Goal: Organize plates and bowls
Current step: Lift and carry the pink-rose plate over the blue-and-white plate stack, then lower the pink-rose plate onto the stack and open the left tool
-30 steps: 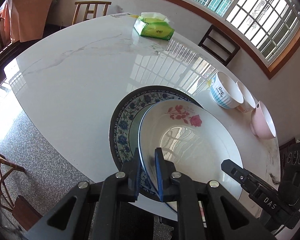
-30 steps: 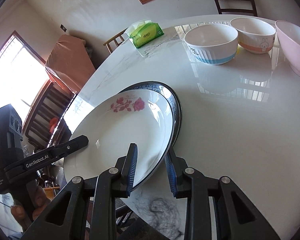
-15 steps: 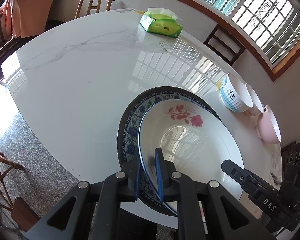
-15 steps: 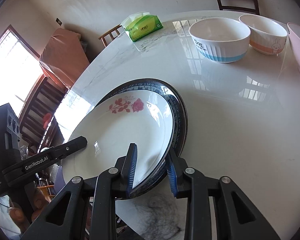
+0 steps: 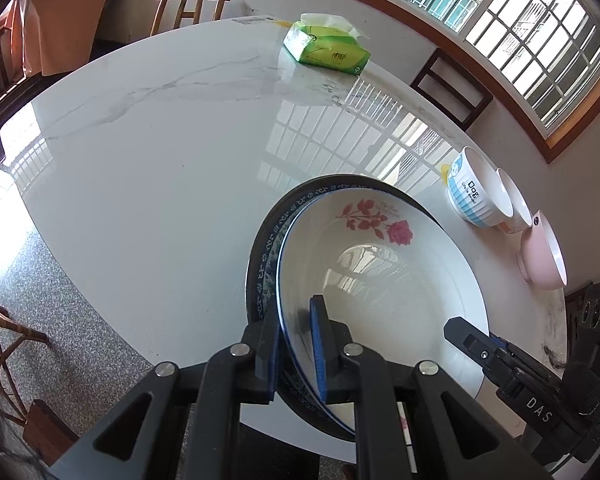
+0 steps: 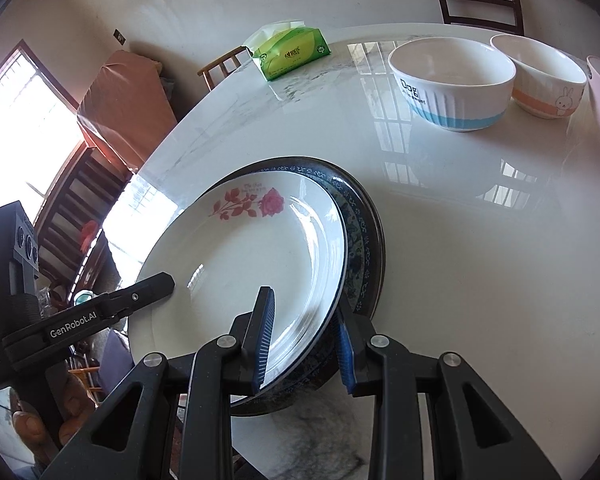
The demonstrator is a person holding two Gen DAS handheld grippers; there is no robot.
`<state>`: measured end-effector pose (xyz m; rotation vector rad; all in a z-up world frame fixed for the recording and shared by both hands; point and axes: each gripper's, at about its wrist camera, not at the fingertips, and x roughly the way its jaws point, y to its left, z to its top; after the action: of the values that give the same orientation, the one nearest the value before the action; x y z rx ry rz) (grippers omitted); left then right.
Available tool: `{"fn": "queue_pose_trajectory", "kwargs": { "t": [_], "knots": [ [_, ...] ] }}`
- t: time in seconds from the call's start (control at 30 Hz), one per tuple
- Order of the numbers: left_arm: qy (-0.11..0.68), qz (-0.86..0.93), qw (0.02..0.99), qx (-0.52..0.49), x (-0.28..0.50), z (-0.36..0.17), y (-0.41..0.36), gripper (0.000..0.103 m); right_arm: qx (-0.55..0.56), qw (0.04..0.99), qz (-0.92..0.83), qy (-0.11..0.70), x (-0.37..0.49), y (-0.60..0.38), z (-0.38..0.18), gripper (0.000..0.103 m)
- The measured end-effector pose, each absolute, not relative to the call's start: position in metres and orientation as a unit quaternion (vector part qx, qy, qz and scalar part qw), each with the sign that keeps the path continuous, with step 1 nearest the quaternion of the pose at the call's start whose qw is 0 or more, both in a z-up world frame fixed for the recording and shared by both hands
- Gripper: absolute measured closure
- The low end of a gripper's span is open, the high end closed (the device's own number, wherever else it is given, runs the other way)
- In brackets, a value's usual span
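**A:** What sits on the counter?

**B:** A glossy white marble-look counter (image 5: 148, 184) carries two stacked plates near its close edge. The upper one is a white round porcelain plate with a red rose print (image 5: 384, 276). It lies inside a larger dark-rimmed plate with a blue floral pattern (image 5: 266, 256), which shows as a crescent along one side.

**A:** And the tools?

**B:** Both pinch the rose plate's rim. The left tool (image 5: 296, 344) has one blue pad inside the plate and the other outside its rim, narrowly spaced. The right tool (image 6: 304, 336) grips the opposite side, one pad on the plate's inner face, the other outside the edge, beside the blue-patterned rim. Whether that outer pad touches the lower plate, I cannot tell.

**A:** Where are the bowls?

**B:** In a row farther along the counter, apart from the plates: a white ribbed bowl with a light blue band (image 6: 454, 84), a white bowl with an orange band and rabbit drawing (image 6: 540, 76) just beside it, then a pink bowl (image 5: 542, 252).

**A:** Anything else?

**B:** A green pack of tissues (image 5: 326, 50) lies at the far edge.
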<state>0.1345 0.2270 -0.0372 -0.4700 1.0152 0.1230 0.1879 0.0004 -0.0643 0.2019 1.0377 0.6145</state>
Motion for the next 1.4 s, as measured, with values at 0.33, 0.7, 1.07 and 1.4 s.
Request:
{"fn": "queue_pose_trajectory", "kwargs": {
  "t": [0.33, 0.7, 1.07, 1.4],
  "knots": [
    [0.467, 0.067, 0.858, -0.204, 0.135, -0.036, 0.226, 0.089, 0.078, 0.827, 0.285, 0.478, 0.187, 0.005, -0.066, 0.078],
    [0.452, 0.084, 0.871, -0.173, 0.134, -0.031, 0.226, 0.089, 0.072, 0.833, 0.283, 0.47, 0.187, 0.006, -0.067, 0.078],
    [0.441, 0.099, 0.878, -0.161, 0.129, -0.026, 0.233, 0.087, 0.064, 0.836, 0.28, 0.468, 0.187, 0.008, -0.067, 0.076],
    [0.442, 0.094, 0.875, -0.175, 0.123, -0.027, 0.237, 0.084, 0.052, 0.839, 0.277, 0.466, 0.187, 0.013, -0.065, 0.072]
  ]
}}
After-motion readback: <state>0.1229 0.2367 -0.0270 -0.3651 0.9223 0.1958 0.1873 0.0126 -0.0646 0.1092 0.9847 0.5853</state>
